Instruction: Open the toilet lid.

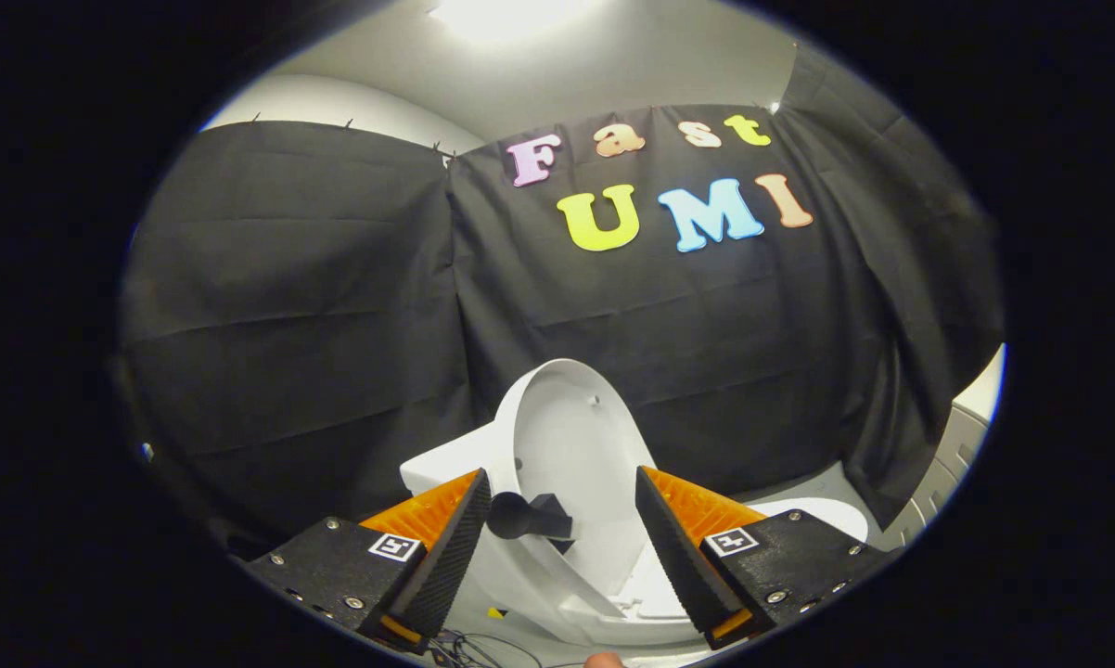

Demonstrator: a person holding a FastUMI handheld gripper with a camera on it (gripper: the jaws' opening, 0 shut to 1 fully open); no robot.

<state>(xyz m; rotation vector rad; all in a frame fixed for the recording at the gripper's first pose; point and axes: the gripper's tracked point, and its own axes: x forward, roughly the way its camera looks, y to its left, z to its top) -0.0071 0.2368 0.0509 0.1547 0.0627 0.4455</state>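
No readable brand on the white plastic toilet [613, 594]; the tool [563, 520] carries square black-and-white marker tags [396, 546]. Tool fingers [451, 547] spread wide, gripping nothing. White oval toilet lid [571, 445] stands raised upright over the toilet, between and just beyond the fingers; black knob [520, 516] on the lid beside one finger, contact unclear.

White all over on the toilet lid [571, 445], smooth and glossy, standing raised with its pale inner face showing. A black handle piece [528, 516] sits dark against it. The toilet [604, 603] below is the same plain white. Behind, the booth wall [335, 306] is black cloth with creases running across it. Above that, the ceiling [557, 74] reads light grey, with a bright white glow of light.
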